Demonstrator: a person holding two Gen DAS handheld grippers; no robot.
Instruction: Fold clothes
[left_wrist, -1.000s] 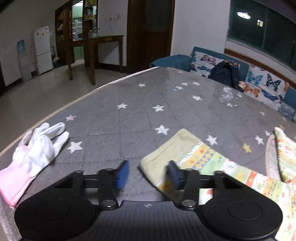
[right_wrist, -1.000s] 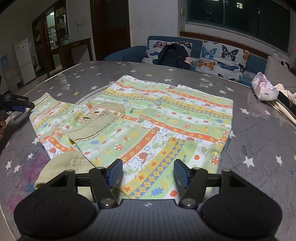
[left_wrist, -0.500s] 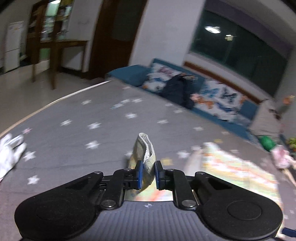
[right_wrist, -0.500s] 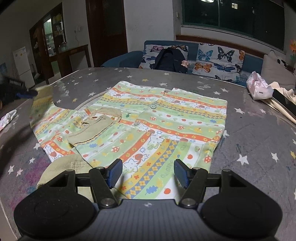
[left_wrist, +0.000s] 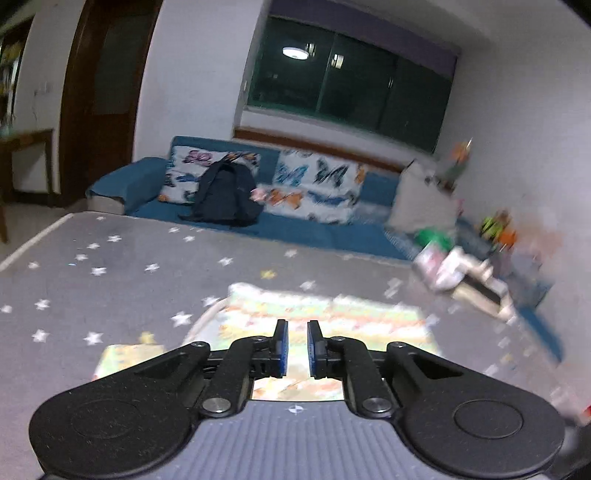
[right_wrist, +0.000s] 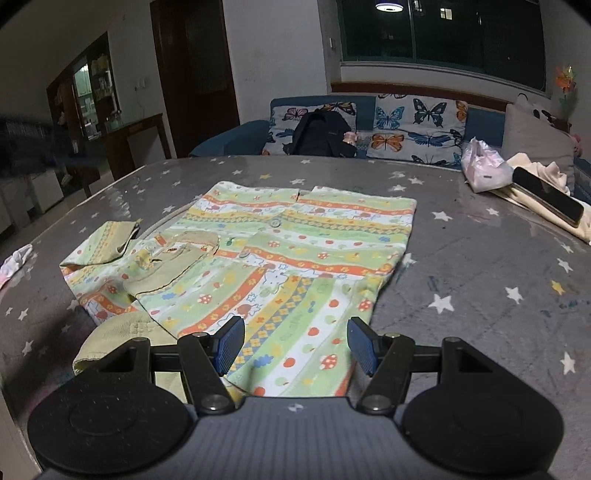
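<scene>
Folding is partway by the look of it: patterned shirt (right_wrist: 295, 251) lies flat, buttons up, on the star-print table (right_wrist: 480, 266), left sleeve (right_wrist: 107, 240) doubled in toward the chest but lumpy and only half over the body, khaki cuff (right_wrist: 110, 339) of the near sleeve sticking out by the hem. Main risk, my judgement: that loosely laid left sleeve could slide or flop open when the next fold drags the body, since nothing pins it; also the hem near the right gripper (right_wrist: 295, 347) is bunched, so a pinch there might take one layer only and skew the fold. Phone (right_wrist: 546, 201) and pink bag (right_wrist: 484, 170) at the far right edge sit well apart from the shirt, low snag risk. White glove (right_wrist: 14, 260) at left edge, apart too. Right gripper: jaws wide apart, empty, hovering just over the near hem, contact not clear. Left gripper (left_wrist: 294, 349): jaws nearly closed with a narrow gap, nothing visible between the pads; view is motion-blurred, aimed over the shirt (left_wrist: 321, 317) toward the sofa (left_wrist: 295, 225), so a thin fabric edge can't be fully ruled out.
</scene>
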